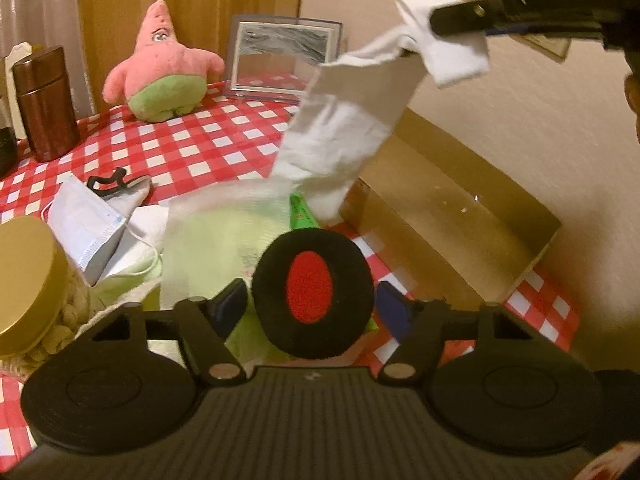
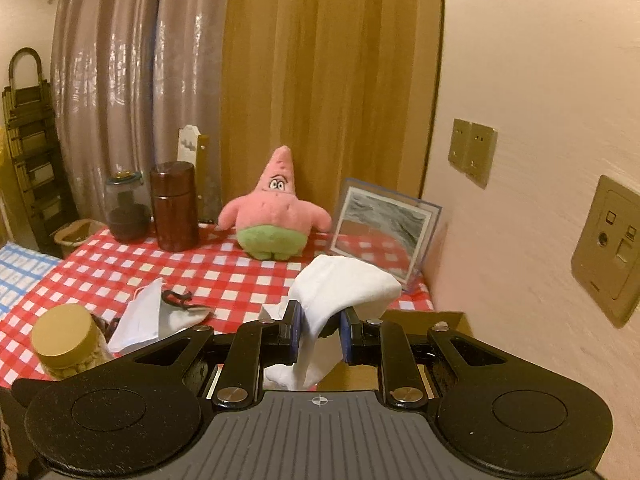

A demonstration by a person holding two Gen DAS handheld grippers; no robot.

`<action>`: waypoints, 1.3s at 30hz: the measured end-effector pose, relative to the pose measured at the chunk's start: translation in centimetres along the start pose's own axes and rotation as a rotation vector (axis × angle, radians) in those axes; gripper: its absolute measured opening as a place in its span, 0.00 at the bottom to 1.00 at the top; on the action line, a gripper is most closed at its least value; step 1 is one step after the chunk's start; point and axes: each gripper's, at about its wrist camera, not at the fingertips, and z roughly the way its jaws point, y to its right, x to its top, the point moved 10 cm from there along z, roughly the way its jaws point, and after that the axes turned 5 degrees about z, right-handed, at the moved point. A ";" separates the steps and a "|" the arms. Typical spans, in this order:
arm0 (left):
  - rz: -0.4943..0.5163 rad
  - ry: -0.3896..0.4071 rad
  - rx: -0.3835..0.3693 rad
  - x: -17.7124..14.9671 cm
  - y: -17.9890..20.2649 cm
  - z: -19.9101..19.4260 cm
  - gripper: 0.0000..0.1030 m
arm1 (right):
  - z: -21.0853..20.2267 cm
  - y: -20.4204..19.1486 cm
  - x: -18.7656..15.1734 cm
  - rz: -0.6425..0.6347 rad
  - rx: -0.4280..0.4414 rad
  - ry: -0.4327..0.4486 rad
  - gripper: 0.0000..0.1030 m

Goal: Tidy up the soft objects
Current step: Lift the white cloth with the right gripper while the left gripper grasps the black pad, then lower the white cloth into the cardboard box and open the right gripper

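Observation:
My right gripper (image 2: 320, 330) is shut on a white sock (image 2: 344, 288), which drapes over its fingers and hangs down. In the left wrist view the right gripper (image 1: 460, 24) holds the sock (image 1: 340, 140) up high, over an open cardboard box (image 1: 460, 216). My left gripper (image 1: 312, 300) is shut on a round black plush piece with a red oval centre (image 1: 312, 288), low over a pale green cloth (image 1: 224, 240). A pink starfish plush (image 2: 276, 212) sits at the back of the checked table. A white face mask (image 1: 86, 220) lies at the left.
A brown canister (image 2: 174, 204) and a dark glass jar (image 2: 126, 208) stand at the back left. A framed picture (image 2: 384, 228) leans by the wall. A gold-lidded jar (image 2: 66, 338) stands at the near left. The wall with sockets (image 2: 608, 240) is close on the right.

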 end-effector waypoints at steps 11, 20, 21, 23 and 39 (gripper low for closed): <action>-0.007 0.042 0.033 0.7 -1.2 -2.1 0.59 | -0.5 0.1 0.1 0.006 -0.003 0.006 0.19; -0.007 0.101 0.055 3.6 -1.8 -5.2 0.59 | -4.0 0.6 3.4 -0.021 -0.037 0.102 0.19; -0.003 0.107 0.053 4.0 -1.6 -5.4 0.59 | -4.4 0.8 3.9 -0.024 -0.042 0.113 0.19; 0.006 0.117 0.046 4.7 -1.0 -5.7 0.59 | -5.6 1.2 4.7 -0.034 -0.057 0.138 0.19; 0.065 0.129 -0.050 7.3 5.6 -4.3 0.59 | -8.7 6.3 3.3 -0.103 -0.143 0.137 0.19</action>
